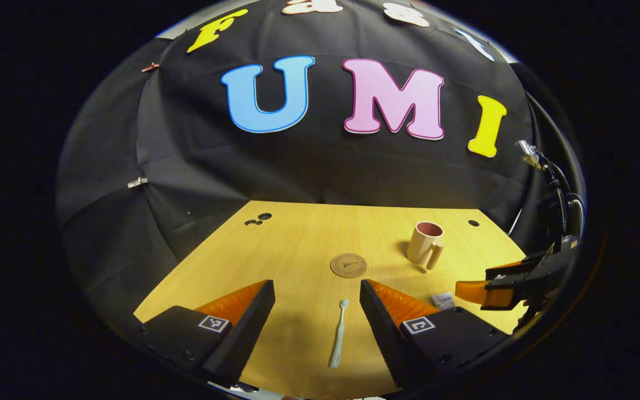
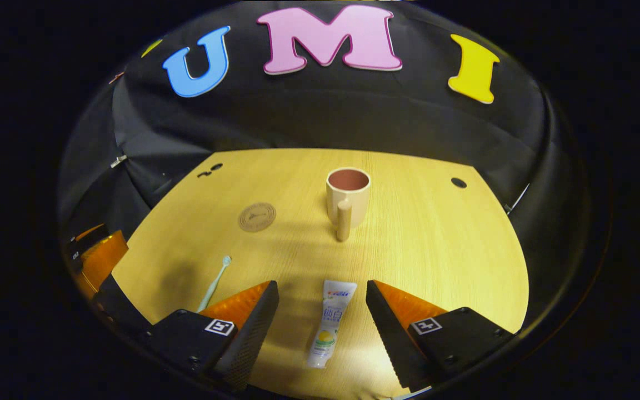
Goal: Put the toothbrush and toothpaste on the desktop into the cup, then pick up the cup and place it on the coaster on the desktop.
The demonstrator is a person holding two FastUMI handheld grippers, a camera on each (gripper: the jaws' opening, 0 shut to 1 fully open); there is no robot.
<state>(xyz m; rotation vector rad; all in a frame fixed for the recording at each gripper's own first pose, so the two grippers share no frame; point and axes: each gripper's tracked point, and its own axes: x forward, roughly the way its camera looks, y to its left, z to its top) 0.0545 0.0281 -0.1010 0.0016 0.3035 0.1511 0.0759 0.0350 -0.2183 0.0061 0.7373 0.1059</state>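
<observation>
Both grippers gape wide: left gripper (image 1: pixel 316 291) straddles the toothbrush (image 1: pixel 338 334), right gripper (image 2: pixel 322 291) straddles the toothpaste (image 2: pixel 330 324). Farther off, the cup (image 2: pixel 347 195) stands right of the coaster (image 2: pixel 256 216) on the desktop (image 2: pixel 436 250).

Both views low, forward, sharing desktop (image 1: pixel 309 233)
</observation>
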